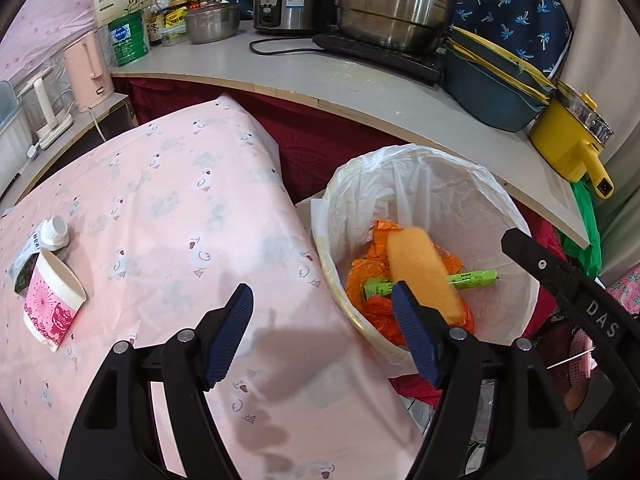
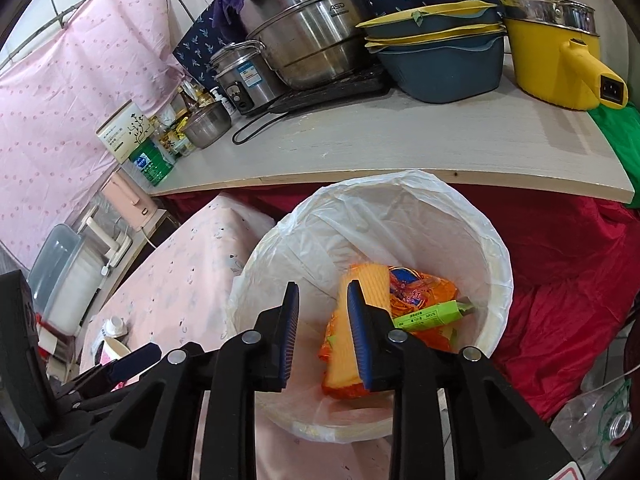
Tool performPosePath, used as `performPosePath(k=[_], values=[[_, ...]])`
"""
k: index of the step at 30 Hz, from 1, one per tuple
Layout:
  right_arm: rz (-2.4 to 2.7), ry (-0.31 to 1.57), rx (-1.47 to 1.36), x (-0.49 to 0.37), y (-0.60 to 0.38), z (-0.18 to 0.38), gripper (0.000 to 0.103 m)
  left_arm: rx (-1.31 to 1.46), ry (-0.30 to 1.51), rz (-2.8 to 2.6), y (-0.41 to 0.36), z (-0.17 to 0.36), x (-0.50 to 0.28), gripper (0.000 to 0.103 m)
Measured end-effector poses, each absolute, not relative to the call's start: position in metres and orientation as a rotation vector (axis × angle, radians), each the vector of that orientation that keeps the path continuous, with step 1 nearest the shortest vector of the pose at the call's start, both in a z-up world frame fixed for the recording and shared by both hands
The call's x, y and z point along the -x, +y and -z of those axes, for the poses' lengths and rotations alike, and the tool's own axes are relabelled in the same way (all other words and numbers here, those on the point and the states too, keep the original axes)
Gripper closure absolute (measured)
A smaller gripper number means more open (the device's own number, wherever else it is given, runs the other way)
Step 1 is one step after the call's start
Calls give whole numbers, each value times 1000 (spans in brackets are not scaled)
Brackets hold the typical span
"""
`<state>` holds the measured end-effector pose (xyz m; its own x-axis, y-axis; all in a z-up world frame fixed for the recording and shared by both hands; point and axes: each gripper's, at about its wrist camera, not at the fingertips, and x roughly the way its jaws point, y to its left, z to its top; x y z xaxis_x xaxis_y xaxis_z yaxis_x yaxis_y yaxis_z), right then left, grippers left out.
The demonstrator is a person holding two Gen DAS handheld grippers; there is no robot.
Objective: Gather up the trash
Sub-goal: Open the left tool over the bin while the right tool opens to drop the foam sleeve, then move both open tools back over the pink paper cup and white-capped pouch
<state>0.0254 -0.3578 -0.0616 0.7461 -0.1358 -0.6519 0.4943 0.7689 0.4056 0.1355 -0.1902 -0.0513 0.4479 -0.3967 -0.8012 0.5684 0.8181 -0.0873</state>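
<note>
Blocking part of the sponge point(image 2: 362, 320) (blurred) in the bin point(image 2: 492, 264), right tongs point(image 2: 322, 336) and left tongs point(image 1: 322, 334) gape empty.

Glossy steel pot point(image 2: 304, 24), crinkled plastic bin liner point(image 2: 400, 216), matt cloth point(image 1: 168, 208).

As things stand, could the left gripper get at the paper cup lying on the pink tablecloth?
Probably yes. The left gripper is open and empty, and the paper cup lies on its side on bare tablecloth with nothing between them; only the white-capped bottle crowds its far side.
</note>
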Motion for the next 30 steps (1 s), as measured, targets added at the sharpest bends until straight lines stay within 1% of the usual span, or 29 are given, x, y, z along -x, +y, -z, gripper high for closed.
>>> performPosePath(k=[2,4,6,16,30], values=[[368,643,-599,-25,-356,60,76,-205,926,599,-189,50,-135,34],[373,640,-600,-24,-355,59,70,-207,920,598,-188,49,-134,34],[374,636,-605,-24,-355,58,67,-206,916,597,-186,48,-133,34],[356,630,-589,-20,-341,49,63,-212,875,572,-171,38,-127,34],[280,636,-527,-30,-292,33,63,-172,850,500,-121,27,-129,34]])
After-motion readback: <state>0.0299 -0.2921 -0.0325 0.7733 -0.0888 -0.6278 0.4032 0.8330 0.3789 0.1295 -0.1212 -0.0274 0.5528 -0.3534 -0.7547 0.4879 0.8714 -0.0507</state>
